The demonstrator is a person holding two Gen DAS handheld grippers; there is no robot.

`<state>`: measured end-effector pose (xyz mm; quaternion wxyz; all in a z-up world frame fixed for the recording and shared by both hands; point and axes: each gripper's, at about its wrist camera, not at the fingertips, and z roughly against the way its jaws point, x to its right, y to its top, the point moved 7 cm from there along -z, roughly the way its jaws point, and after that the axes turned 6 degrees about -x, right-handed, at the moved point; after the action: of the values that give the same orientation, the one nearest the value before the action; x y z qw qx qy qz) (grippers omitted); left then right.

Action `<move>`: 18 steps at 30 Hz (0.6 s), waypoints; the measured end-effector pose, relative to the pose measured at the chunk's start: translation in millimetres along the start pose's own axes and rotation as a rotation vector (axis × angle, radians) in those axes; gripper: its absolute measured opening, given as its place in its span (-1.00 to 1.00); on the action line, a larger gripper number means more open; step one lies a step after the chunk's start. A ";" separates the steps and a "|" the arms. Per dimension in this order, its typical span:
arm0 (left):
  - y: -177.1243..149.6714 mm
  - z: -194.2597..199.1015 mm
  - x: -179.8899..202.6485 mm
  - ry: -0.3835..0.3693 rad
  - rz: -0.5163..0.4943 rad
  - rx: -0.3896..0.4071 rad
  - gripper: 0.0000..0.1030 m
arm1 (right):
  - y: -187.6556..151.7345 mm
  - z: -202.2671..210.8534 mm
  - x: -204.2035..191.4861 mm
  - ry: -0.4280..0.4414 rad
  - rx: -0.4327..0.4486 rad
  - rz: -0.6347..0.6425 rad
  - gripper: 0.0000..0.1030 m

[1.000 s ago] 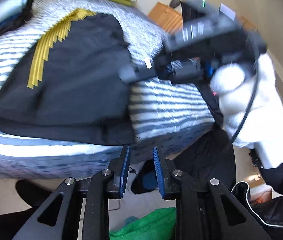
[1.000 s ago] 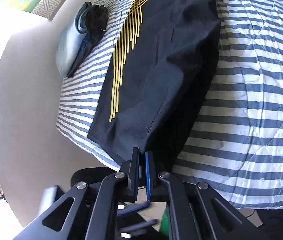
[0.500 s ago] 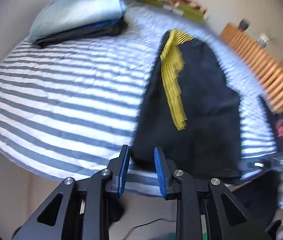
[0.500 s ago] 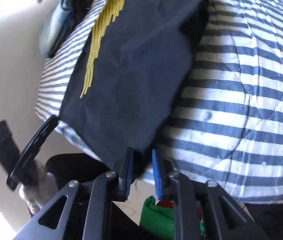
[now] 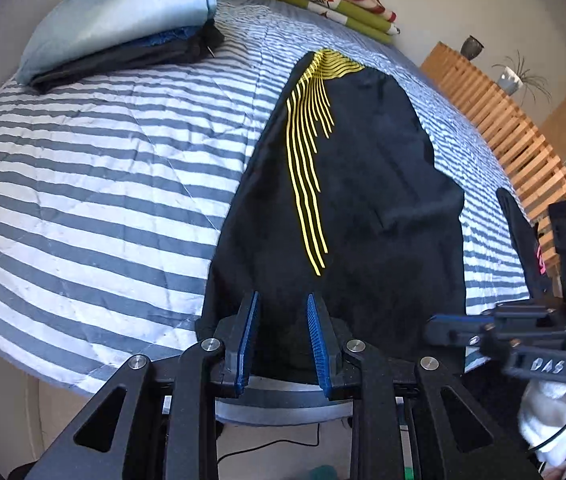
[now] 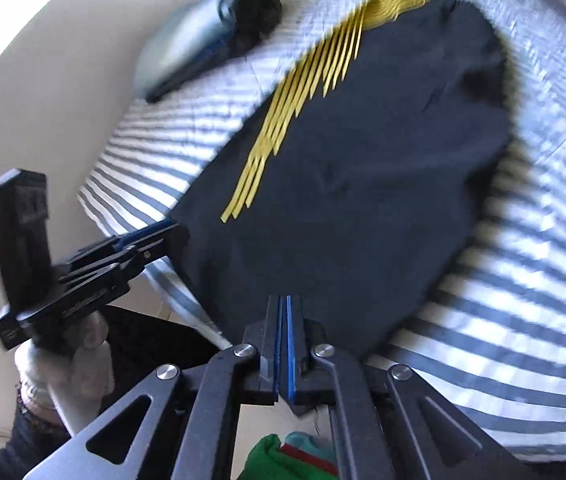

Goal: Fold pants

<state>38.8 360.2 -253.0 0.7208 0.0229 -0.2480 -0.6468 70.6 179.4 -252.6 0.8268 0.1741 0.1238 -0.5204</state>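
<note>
Lying flat on the striped quilt, toward its right half: the black pants, already doubled over lengthwise, yellow pinstripes fanning from the far end down the middle. Near hem reaching the quilt's front edge and spilling slightly over it.

Hovering at that front edge, near the pants' left corner: the left gripper, blue pads a narrow way apart, the dark hem sitting between them but not visibly pinched (no pad pressing on cloth from either view). Held by a white-gloved left hand off the quilt's near-left corner.

Clamped at the same front edge, further right along the hem: the right gripper, jaws just closed, pads all but touching, a thin fold of the black fabric caught between them. Gripped by a white-gloved right hand below the quilt's near-right side.

Resting at the quilt's far-left corner: a stack of folded clothes, pale blue on top, darker pieces beneath. Sitting at the quilt's far end: a folded green and red blanket. Running along past the quilt's right side: a wooden slatted frame.
</note>
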 end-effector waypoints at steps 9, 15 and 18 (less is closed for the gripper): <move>-0.4 -13.5 -0.2 -0.030 0.022 -0.004 -0.50 | -73.6 13.9 -43.1 0.143 -0.178 0.268 -0.99; 0.1 -14.7 1.4 -0.028 0.017 -0.008 -0.50 | -16.3 11.1 -25.5 -0.077 0.030 0.198 -0.94; 0.7 -13.8 0.1 -0.037 0.024 -0.012 -0.50 | -54.0 -26.6 -42.7 0.135 -0.233 0.269 -0.96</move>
<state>44.7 356.3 -264.8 0.7238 0.0035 -0.2575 -0.6401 2.9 203.9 -268.9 0.8933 0.1266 0.2142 -0.3742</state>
